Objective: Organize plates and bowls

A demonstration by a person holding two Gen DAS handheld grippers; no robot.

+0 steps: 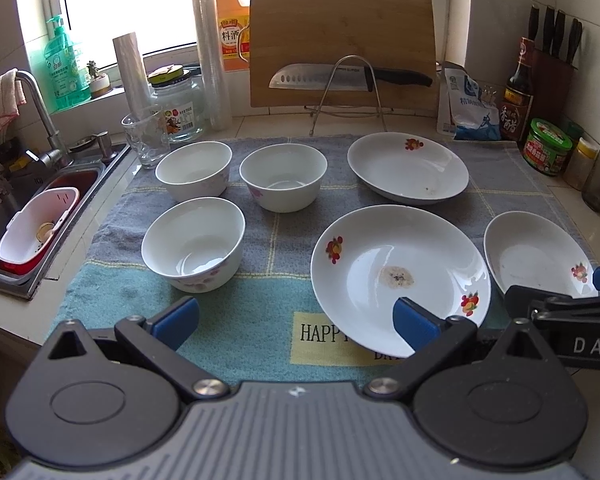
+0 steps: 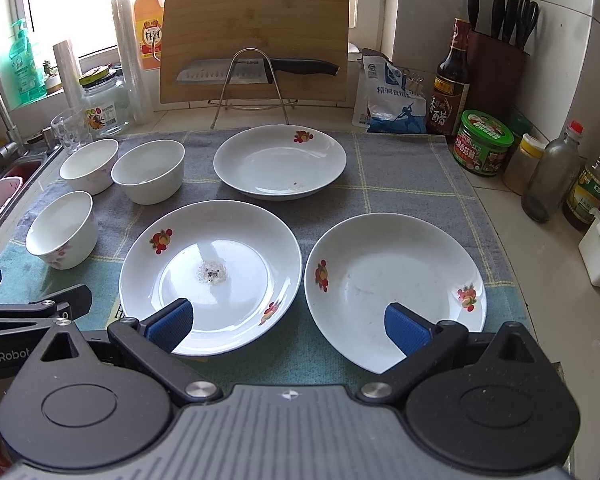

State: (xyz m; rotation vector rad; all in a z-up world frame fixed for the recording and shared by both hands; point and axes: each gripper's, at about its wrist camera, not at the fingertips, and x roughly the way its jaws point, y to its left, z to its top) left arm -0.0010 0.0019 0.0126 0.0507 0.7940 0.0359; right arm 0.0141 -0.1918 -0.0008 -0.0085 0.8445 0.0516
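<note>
1. White ceramic ware lay on a grey-and-teal checked towel (image 2: 400, 168) on the kitchen counter: three bowls and three plates, all apart from one another.
2. Bowls, right wrist view: rear-left bowl (image 2: 89, 165) at 10 o'clock on the towel, rear-right bowl (image 2: 148, 170) just beside it, front bowl (image 2: 62, 229) at 9 o'clock. All upright.
3. Plates: rear plate (image 2: 280, 160) at 12 o'clock, stained plate (image 2: 210, 272) at centre with a grey residue patch in its well, right plate (image 2: 394, 292) at 4 o'clock. Fruit decals on the rims.
4. Left gripper (image 1: 296, 322): jaws spread wide, holding nothing; hovered over the towel's near edge, its right pad (image 1: 414, 326) over the stained plate's near rim. Contact could not be judged.
5. Right gripper (image 2: 288, 324): jaws spread wide, empty; one blue pad over the stained plate's near rim, the other over the right plate's near rim.
6. Background at 12 o'clock: wooden cutting board (image 2: 256, 36) upright in a wire rack with a knife (image 2: 256, 70) across it. Sink (image 1: 40, 208) at 9 o'clock; bottles and jars at 2 o'clock.
</note>
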